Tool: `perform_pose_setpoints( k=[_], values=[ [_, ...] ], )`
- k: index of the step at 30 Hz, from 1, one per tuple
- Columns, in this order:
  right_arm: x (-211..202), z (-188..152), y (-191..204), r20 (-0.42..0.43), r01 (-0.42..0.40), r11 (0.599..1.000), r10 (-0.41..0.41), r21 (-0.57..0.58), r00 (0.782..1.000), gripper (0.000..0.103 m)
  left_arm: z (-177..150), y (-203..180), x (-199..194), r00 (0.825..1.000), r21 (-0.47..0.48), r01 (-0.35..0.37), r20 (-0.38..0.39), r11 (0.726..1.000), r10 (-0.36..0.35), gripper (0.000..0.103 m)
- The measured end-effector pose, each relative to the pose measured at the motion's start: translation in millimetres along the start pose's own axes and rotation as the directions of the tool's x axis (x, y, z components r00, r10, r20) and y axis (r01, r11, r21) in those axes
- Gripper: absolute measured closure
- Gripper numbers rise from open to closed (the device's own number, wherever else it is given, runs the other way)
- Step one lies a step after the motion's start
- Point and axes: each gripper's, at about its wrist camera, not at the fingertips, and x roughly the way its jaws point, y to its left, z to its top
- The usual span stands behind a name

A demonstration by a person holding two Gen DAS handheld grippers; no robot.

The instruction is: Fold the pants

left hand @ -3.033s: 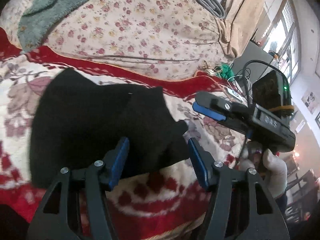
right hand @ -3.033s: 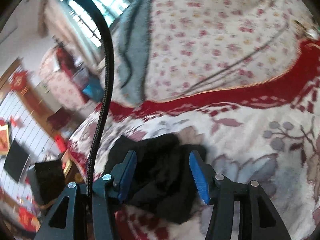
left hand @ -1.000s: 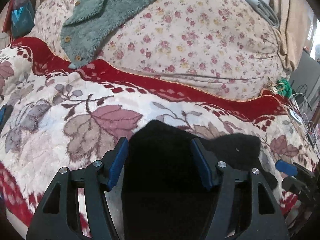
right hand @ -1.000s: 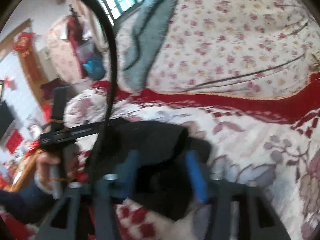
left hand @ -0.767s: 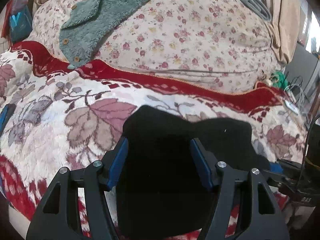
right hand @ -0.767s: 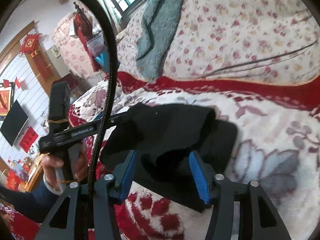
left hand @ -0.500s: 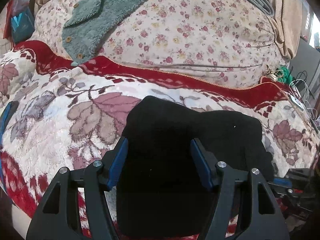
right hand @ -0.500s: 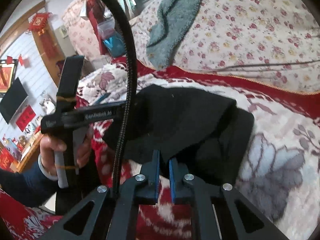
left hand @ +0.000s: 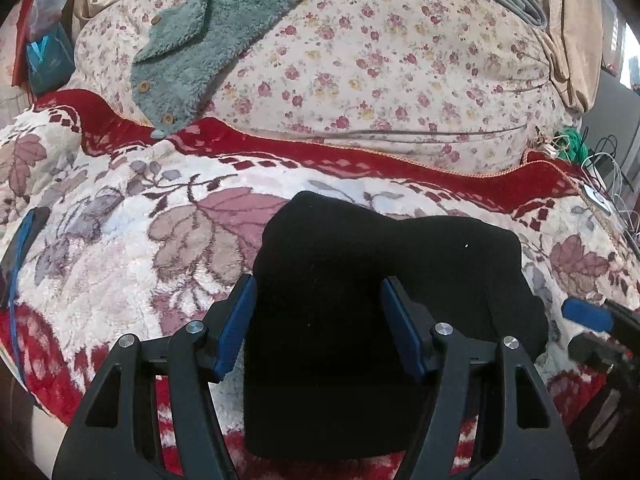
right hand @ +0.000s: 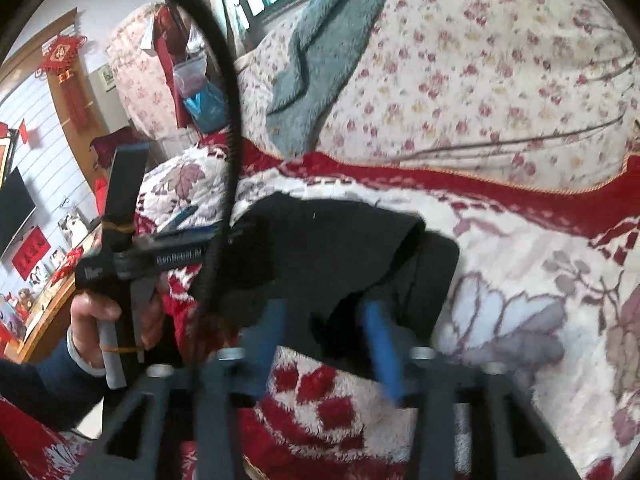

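Black pants lie folded in a thick bundle on the red-and-cream floral blanket.

The left gripper hangs over them, jaws spread wide, holding nothing; the right gripper, blurred, stands parted at their near edge; behind, a flowered quilt carries a green fleece jacket.

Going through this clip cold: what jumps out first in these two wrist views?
The black pants, a folded dark bundle, lie on the red and cream floral blanket, right between the open blue-padded fingers of the left gripper. Behind them a teal fleece garment drapes over the rose-print quilt. In the right wrist view, the right gripper, blurred, stands open at the pants' near edge.
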Motion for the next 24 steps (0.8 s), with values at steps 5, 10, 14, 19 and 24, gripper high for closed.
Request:
perform_pose_setpoints(
  k=[5,10,14,19,24],
  values=[
    [0,6,-14,0.03,0.043,0.997,-0.045,0.067,0.999,0.053,1,7,-12,1.0,-0.009,0.018,0.008,1.0,-0.018,0.038],
    [22,3,-46,-0.008,0.0,0.971,0.002,0.24,1.0,0.032,3,25,-19,0.995,-0.041,0.095,-0.011,0.995,-0.095,0.038],
    [33,-2,-59,-0.012,-0.008,0.946,0.012,0.324,1.0,0.032,3,35,-13,0.994,-0.071,0.102,-0.039,0.992,-0.105,0.038],
    [44,-1,-61,-0.027,0.009,0.944,0.0,0.331,1.0,0.023,3,44,0,0.988,-0.109,0.125,-0.08,0.986,-0.134,0.038],
    [53,-1,-66,-0.031,-0.025,0.937,0.038,0.349,0.999,0.023,6,50,13,0.974,-0.152,0.186,-0.104,0.971,-0.203,0.038]
  ],
)
